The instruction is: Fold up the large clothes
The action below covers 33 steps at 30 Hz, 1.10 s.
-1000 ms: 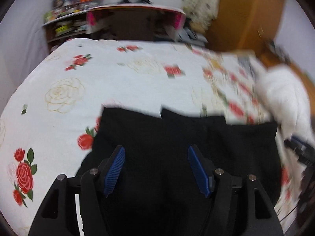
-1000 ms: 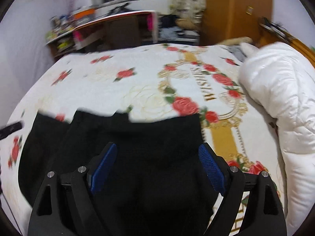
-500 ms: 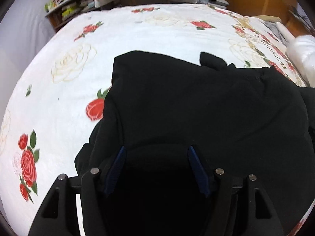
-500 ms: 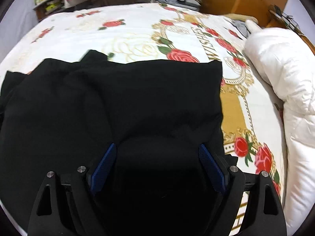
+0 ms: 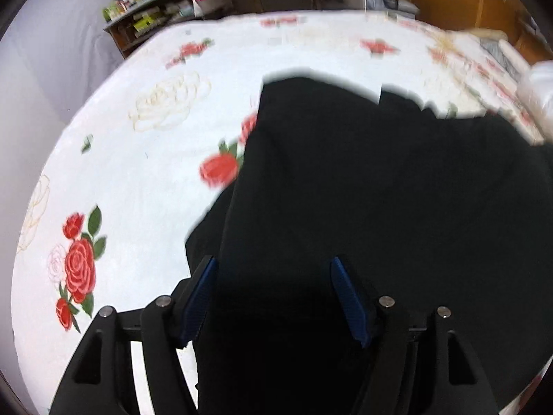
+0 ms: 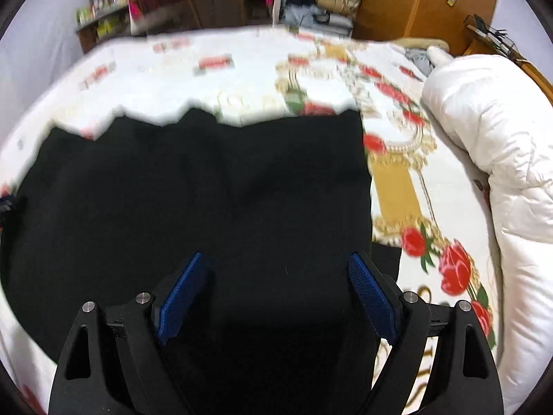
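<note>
Rose-print bedspread (image 5: 145, 186), white duvet (image 6: 484, 145), cluttered shelves (image 6: 103, 17).

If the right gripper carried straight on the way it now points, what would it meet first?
Most likely the black garment, which fills the view ahead of the right gripper and between its open blue pads; how near the cloth lies is unclear.

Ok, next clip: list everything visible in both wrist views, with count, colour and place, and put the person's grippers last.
black garment: 1, black, spread on the bed under both grippers
bedspread: 1, white with red roses and a gold panel, covering the bed
duvet: 1, white, bunched along the bed's right edge in the right wrist view
shelf unit: 1, brown wood, against the far wall, cluttered with small items too blurred to name
wardrobe: 1, orange-brown wood, far right corner
left gripper: 1, black with blue pads, jaws opening, over the garment, pads not pressing cloth
right gripper: 1, black with blue pads, jaws wide apart above the garment
</note>
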### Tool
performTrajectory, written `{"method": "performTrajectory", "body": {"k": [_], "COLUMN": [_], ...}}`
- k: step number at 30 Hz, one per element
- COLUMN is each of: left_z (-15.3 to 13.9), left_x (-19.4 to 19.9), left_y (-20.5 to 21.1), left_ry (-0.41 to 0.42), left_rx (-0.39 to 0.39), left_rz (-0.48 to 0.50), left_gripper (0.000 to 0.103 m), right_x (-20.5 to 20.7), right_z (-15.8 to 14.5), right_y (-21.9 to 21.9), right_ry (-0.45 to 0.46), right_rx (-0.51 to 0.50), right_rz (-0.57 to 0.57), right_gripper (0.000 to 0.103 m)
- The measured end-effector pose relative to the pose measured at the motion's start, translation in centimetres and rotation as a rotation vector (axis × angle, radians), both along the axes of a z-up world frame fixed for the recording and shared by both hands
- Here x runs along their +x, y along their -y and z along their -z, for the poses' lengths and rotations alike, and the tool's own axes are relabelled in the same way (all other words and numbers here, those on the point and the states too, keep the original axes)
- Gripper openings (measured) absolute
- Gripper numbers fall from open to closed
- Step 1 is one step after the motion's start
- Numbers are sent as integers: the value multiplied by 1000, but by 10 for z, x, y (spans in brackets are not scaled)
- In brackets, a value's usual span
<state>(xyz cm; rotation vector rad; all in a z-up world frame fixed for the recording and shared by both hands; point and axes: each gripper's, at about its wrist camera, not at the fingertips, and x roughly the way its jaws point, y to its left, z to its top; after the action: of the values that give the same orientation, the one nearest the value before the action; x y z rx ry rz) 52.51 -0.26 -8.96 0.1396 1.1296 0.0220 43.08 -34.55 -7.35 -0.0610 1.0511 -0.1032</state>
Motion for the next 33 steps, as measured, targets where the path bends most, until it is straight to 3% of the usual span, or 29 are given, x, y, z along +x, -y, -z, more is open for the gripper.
{"method": "performTrajectory", "body": {"k": [3, 6, 11, 14, 19, 21, 25, 30, 33], "left_z": [7, 14, 6, -7, -17, -16, -8, 3, 8], "left_x": [1, 4, -4, -18, -39, -45, -55, -59, -59], "left_y": [-8, -2, -2, -12, -50, -61, -75, -89, -89], "left_ry": [4, -4, -6, 5, -30, -51, -109, -139, -152], "left_rx": [-47, -7, -28, -90, -254, -256, -333, -427, -431], "left_rz": [-35, -14, -16, 29, 57, 68, 93, 45, 36], "left_gripper": [75, 77, 77, 77, 83, 84, 89, 94, 95], "right_x": [2, 3, 4, -13, -44, -53, -66, -78, -78], "right_z": [29, 36, 32, 8, -20, -22, -12, 4, 11], "right_y": [2, -1, 6, 9, 56, 77, 101, 109, 111], "right_ry": [-21, -21, -47, 20, 81, 65, 16, -4, -10], "right_rx": [-3, -37, -6, 1, 138, 185, 262, 360, 422], "right_rz": [0, -9, 0, -33, 22, 34, 58, 61, 67], "right_gripper": [88, 90, 91, 91, 91, 91, 91, 92, 92]}}
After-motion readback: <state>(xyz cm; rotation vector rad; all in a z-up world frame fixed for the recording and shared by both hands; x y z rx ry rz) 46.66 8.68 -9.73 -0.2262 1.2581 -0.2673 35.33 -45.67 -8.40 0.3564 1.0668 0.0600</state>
